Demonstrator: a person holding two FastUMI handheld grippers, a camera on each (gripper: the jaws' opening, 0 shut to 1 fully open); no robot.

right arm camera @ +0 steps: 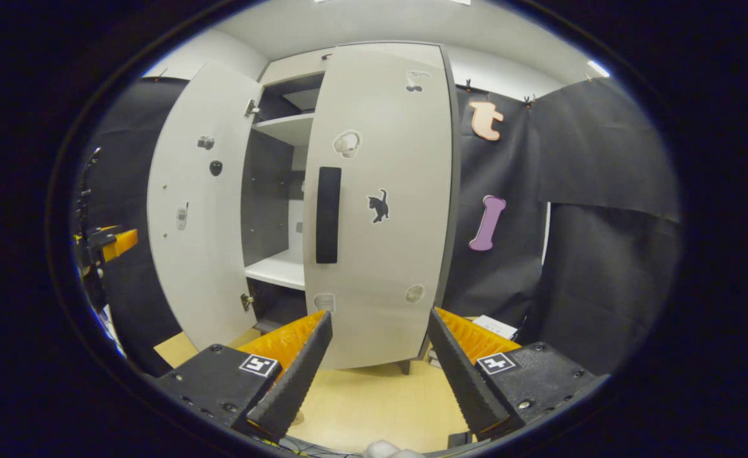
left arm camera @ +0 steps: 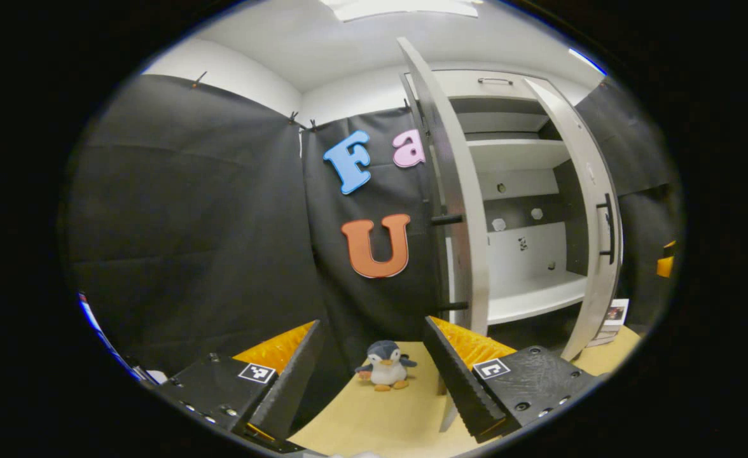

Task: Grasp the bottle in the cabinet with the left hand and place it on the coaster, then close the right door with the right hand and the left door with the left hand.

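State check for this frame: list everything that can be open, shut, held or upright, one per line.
left door: open
right door: open, swung partway
cabinet: open, lower shelf bare where seen
left gripper: open, holding nothing
right gripper: open, holding nothing
penguin toy: upright on table

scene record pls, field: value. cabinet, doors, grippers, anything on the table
cabinet: white cabinet, shelves bare where they show
left door: left door open, seen edge-on in the left gripper view
right door: right door partly open, dark handle facing the right gripper view
bottle: none seen on the visible shelves
left gripper: left gripper open, holding nothing
right gripper: right gripper open, holding nothing, facing the right door
table: wooden table with a toy penguin
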